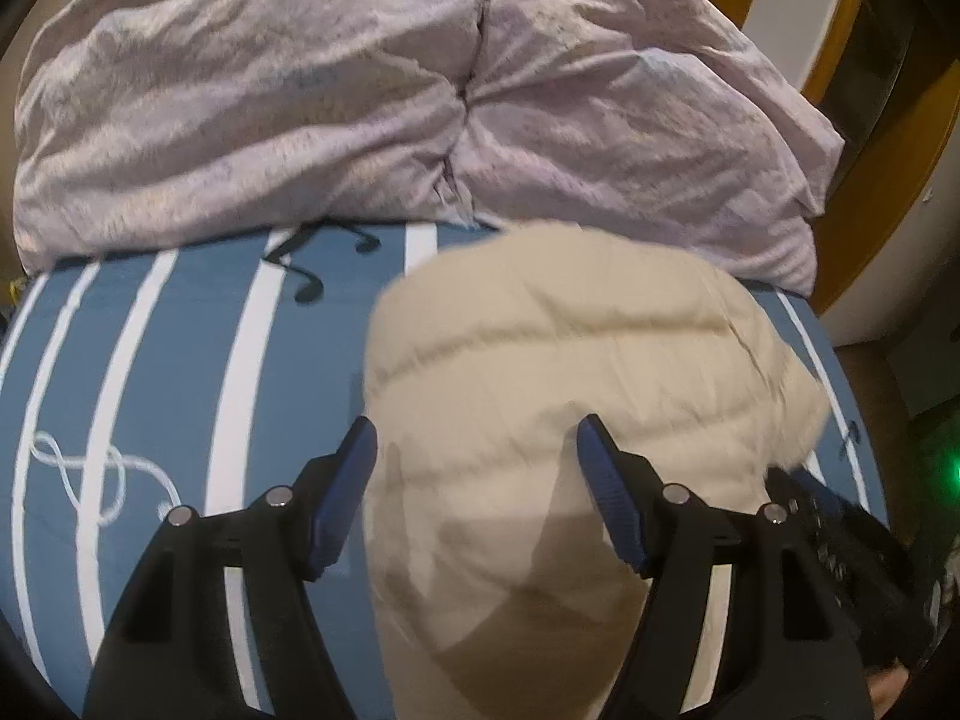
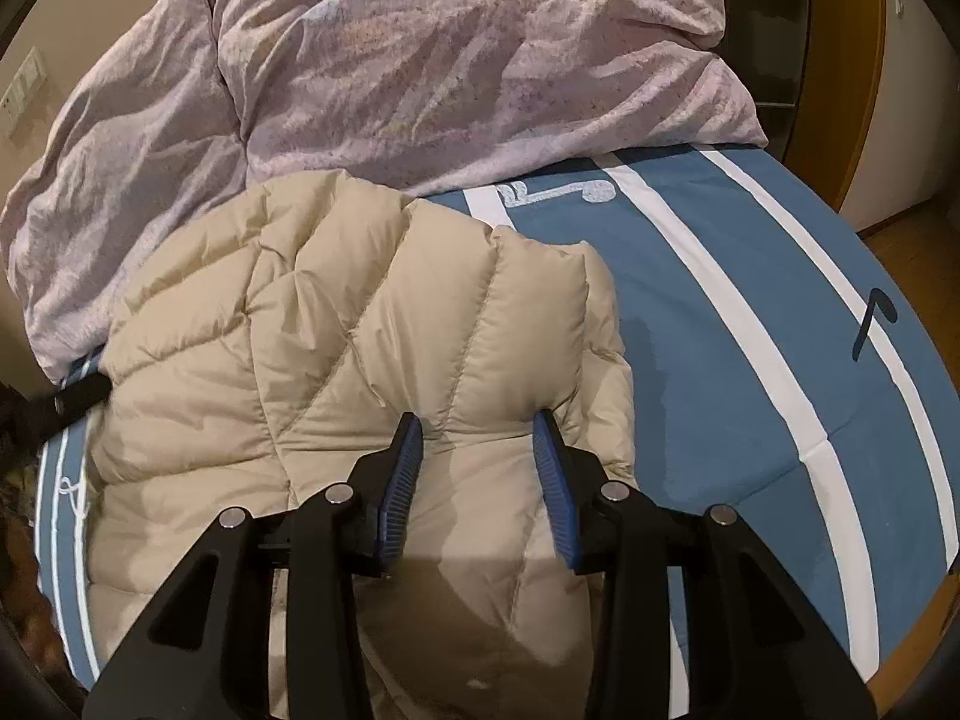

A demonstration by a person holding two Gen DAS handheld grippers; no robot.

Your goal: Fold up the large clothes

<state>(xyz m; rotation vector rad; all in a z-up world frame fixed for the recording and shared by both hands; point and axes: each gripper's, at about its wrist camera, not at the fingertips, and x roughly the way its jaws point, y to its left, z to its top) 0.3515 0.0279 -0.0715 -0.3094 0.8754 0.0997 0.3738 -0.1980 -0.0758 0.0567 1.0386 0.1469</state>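
Note:
A beige quilted puffer jacket lies bunched on the blue bed cover with white stripes. In the left wrist view the jacket looks blurred and sits right in front of my left gripper, whose jaws are wide open with the jacket between and below them. My right gripper is open over the jacket's near right part, its fingertips at the fabric. The other gripper's black body shows at the jacket's left edge.
A crumpled pink-lilac duvet is heaped across the far side of the bed, also in the right wrist view. The blue striped cover lies open to the left. A wooden door frame and floor lie to the right.

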